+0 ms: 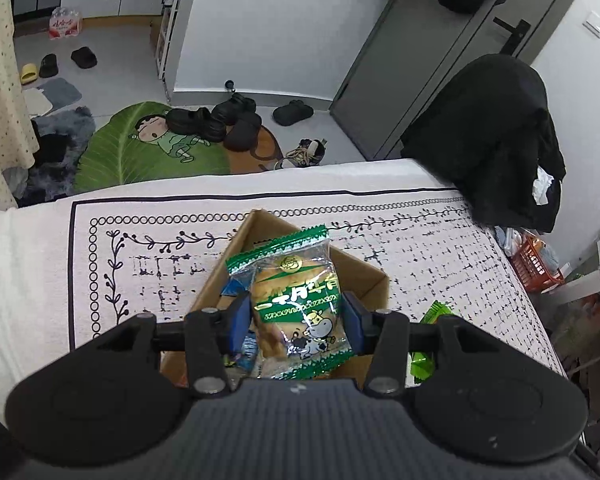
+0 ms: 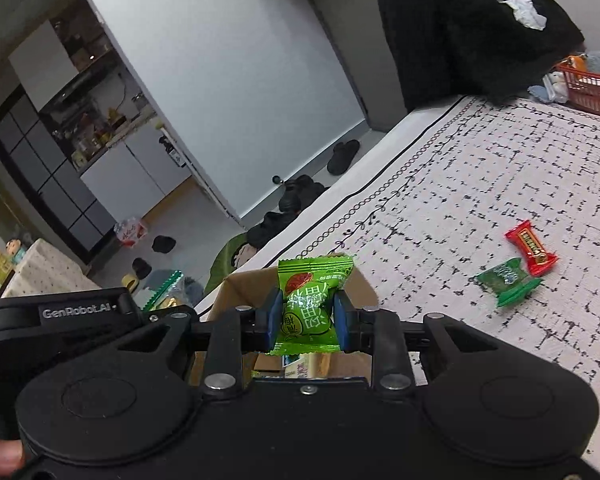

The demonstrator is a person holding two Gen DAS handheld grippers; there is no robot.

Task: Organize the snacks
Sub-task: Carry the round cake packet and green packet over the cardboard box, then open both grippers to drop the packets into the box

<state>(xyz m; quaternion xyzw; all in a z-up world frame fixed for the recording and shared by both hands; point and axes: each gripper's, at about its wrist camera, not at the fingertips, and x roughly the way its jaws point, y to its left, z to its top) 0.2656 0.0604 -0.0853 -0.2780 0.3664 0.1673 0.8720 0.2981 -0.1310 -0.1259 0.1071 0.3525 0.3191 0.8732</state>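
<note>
My left gripper (image 1: 296, 316) is shut on a clear-and-green biscuit packet (image 1: 296, 300) with a cartoon cow, held above an open cardboard box (image 1: 364, 276) on the patterned tablecloth. Other wrappers lie inside the box. My right gripper (image 2: 306, 320) is shut on a bright green candy packet (image 2: 310, 304), held over the same cardboard box (image 2: 240, 284). The left gripper's black body (image 2: 60, 320) shows at the left of the right wrist view. A red candy (image 2: 531, 247) and a dark green candy (image 2: 506, 280) lie on the cloth to the right.
A black-draped chair (image 1: 500, 140) stands at the table's far right corner. An orange basket (image 2: 588, 88) sits beyond the table (image 2: 500, 184). Shoes and a green leaf mat (image 1: 140, 148) cover the floor past the far edge. A green wrapper (image 1: 436, 312) peeks out right of the box.
</note>
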